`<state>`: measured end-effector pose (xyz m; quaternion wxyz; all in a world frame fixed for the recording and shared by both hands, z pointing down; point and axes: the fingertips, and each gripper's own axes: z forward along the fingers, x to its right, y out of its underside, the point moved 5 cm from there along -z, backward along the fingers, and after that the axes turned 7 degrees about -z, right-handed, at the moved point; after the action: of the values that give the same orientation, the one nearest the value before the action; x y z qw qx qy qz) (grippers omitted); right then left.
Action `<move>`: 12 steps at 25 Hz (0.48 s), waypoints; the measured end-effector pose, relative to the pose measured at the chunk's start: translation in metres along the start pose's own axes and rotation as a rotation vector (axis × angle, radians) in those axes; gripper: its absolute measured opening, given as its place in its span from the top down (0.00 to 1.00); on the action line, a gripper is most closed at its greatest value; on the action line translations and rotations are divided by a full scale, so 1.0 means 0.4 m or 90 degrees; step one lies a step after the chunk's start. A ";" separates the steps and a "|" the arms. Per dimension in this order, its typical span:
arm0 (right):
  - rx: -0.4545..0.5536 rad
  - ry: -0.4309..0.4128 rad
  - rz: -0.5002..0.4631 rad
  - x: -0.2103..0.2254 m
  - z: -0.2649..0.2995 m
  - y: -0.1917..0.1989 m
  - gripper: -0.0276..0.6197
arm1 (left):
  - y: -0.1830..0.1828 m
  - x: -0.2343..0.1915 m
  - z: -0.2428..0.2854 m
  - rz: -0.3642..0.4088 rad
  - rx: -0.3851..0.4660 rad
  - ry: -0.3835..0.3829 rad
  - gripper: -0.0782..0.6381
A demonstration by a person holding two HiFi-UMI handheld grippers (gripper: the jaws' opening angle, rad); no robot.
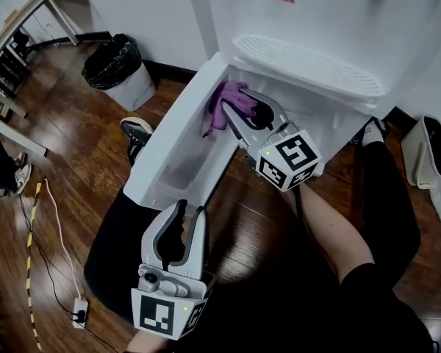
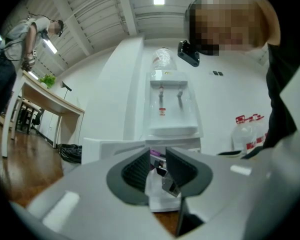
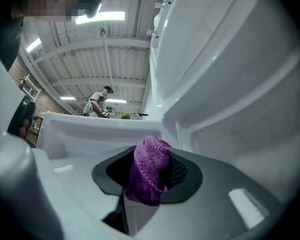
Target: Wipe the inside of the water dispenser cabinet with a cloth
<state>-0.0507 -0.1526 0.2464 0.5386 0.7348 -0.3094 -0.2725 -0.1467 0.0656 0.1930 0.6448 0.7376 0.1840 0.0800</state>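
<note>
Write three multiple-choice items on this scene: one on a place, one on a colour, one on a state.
1. Where is the black-bagged bin in the head view?
A. On the floor, left of the water dispenser
B. Inside the cabinet
C. On a desk

2. What colour is the cloth?
A. Green
B. Yellow
C. Purple

3. What state is the right claw in?
A. Open and empty
B. Shut on the cloth
C. Shut on a bottle

Answers:
1 A: the bin stands on the floor, left of the dispenser.
2 C: the right gripper view shows purple knit fabric.
3 B: the cloth is pinched between its jaws.
</note>
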 end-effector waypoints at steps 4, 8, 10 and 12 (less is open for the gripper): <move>0.003 -0.032 0.008 -0.049 0.005 0.011 0.76 | 0.007 0.001 0.002 0.001 -0.009 -0.003 0.72; 0.008 -0.131 0.041 -0.218 -0.006 0.041 0.76 | 0.008 0.001 -0.003 0.005 -0.014 -0.011 0.72; 0.020 -0.185 0.058 -0.302 -0.024 0.045 0.76 | -0.001 -0.005 -0.012 0.011 -0.010 -0.017 0.72; 0.027 -0.227 0.080 -0.364 -0.037 0.036 0.76 | -0.031 -0.021 -0.027 0.027 0.010 -0.033 0.72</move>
<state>-0.1382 -0.0377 0.2741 0.4753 0.6656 -0.4508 -0.3576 -0.1605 0.0735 0.1837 0.6416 0.7482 0.1524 0.0728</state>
